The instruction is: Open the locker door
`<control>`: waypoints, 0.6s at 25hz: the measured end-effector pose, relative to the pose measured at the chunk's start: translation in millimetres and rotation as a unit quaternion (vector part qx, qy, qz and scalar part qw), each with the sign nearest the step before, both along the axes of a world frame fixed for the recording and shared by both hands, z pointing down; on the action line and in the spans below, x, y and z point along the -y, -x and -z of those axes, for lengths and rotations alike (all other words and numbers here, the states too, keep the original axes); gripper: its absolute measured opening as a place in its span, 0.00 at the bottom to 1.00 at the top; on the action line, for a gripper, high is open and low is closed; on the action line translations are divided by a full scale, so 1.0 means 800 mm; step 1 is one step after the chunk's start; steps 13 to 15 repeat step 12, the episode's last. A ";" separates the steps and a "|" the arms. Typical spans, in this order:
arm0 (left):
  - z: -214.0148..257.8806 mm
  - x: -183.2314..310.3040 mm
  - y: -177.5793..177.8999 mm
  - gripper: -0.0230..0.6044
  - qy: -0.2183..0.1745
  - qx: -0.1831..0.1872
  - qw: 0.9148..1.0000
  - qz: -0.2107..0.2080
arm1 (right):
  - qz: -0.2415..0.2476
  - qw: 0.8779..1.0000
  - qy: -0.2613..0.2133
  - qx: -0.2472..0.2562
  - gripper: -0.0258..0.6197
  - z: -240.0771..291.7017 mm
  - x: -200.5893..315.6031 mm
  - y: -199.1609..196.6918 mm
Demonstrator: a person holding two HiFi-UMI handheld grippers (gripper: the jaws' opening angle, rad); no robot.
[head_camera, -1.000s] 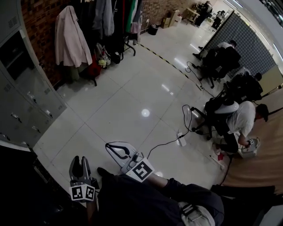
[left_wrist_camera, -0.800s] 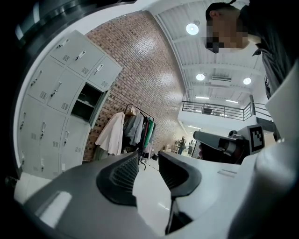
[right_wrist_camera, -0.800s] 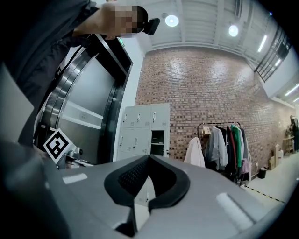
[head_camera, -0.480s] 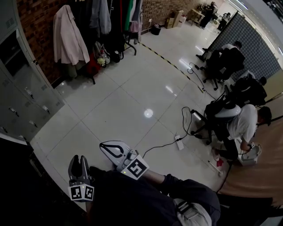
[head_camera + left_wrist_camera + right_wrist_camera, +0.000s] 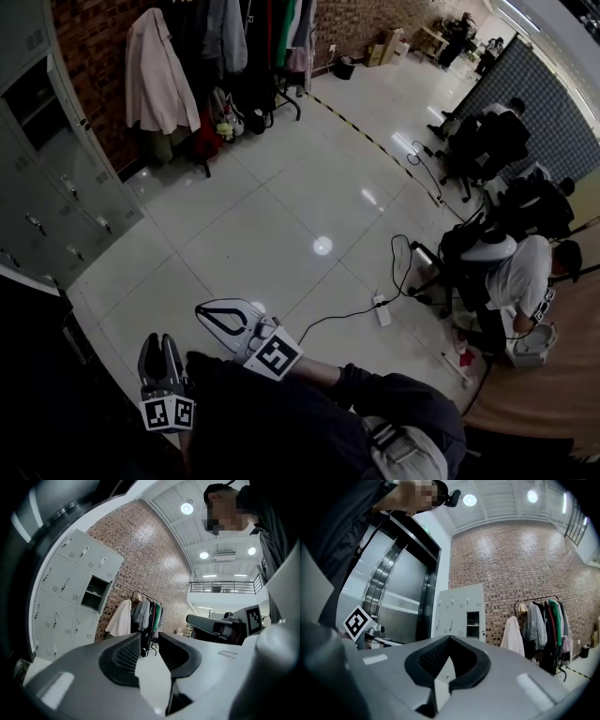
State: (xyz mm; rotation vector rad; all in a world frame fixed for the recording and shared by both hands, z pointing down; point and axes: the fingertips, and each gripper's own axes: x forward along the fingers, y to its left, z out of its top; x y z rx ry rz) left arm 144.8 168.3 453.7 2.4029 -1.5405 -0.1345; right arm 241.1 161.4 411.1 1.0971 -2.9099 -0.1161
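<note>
No word, number or brand name is legible in any view. The only printed signs are square black-and-white code patterns, without letters: two on the left marker cube (image 5: 167,412) that I carry and one on the right marker cube (image 5: 273,354). The doors of the grey lockers (image 5: 56,197) are too small in these views for me to tell whether they carry any print.
</note>
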 end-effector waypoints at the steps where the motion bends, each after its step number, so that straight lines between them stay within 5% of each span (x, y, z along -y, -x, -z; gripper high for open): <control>1: -0.002 -0.004 -0.005 0.25 -0.001 0.002 1.000 0.002 | 0.003 1.000 -0.007 0.012 0.04 0.002 -0.003 -0.004; 5: -0.015 -0.008 -0.051 0.25 -0.008 0.003 1.000 -0.015 | -0.031 0.994 -0.007 0.107 0.04 0.015 -0.009 -0.052; 15: 0.012 0.006 -0.024 0.25 -0.016 0.002 0.999 -0.041 | -0.051 0.997 0.000 0.058 0.04 0.010 -0.001 -0.024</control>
